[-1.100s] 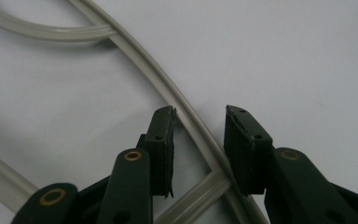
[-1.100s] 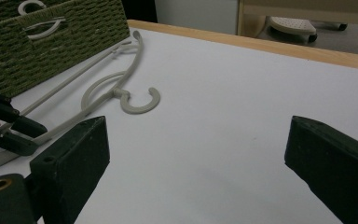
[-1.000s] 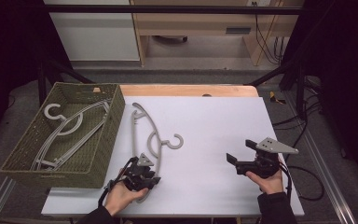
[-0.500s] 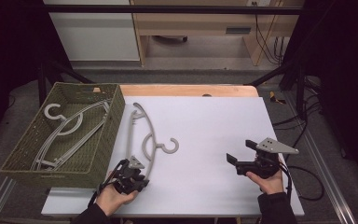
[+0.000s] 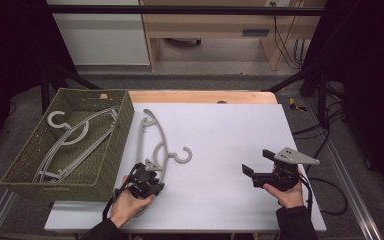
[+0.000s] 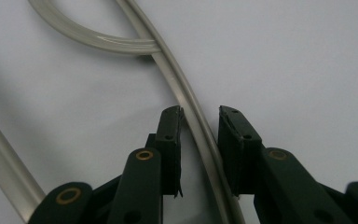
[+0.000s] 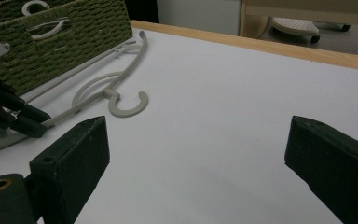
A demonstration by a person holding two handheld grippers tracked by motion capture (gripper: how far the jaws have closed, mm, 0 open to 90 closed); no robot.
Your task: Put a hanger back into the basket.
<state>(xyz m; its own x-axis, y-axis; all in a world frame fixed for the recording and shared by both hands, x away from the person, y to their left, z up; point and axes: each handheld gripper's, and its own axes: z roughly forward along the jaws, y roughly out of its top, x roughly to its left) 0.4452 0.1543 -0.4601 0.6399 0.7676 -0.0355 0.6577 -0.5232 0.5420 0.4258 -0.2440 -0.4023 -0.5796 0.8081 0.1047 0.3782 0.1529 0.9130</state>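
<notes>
1. White table (image 5: 220,150); we take the job as moving plastic hangers into the woven basket (image 5: 122,117) at its left edge.
2. Basket already holds at least one grey hanger (image 5: 72,137); that share looks done.
3. A second grey hanger (image 5: 152,137) lies flat on the table just beside the basket, hook toward the table's middle; this one is left to do.
4. Left gripper (image 5: 147,175) sits over its lower arm; in the left gripper view the jaws straddle the hanger arm (image 6: 200,130), one pad touching, the other just apart; not yet clamped, by our reading.
5. Right gripper (image 5: 257,162) rests well apart on the right, jaws spread wide, empty.
</notes>
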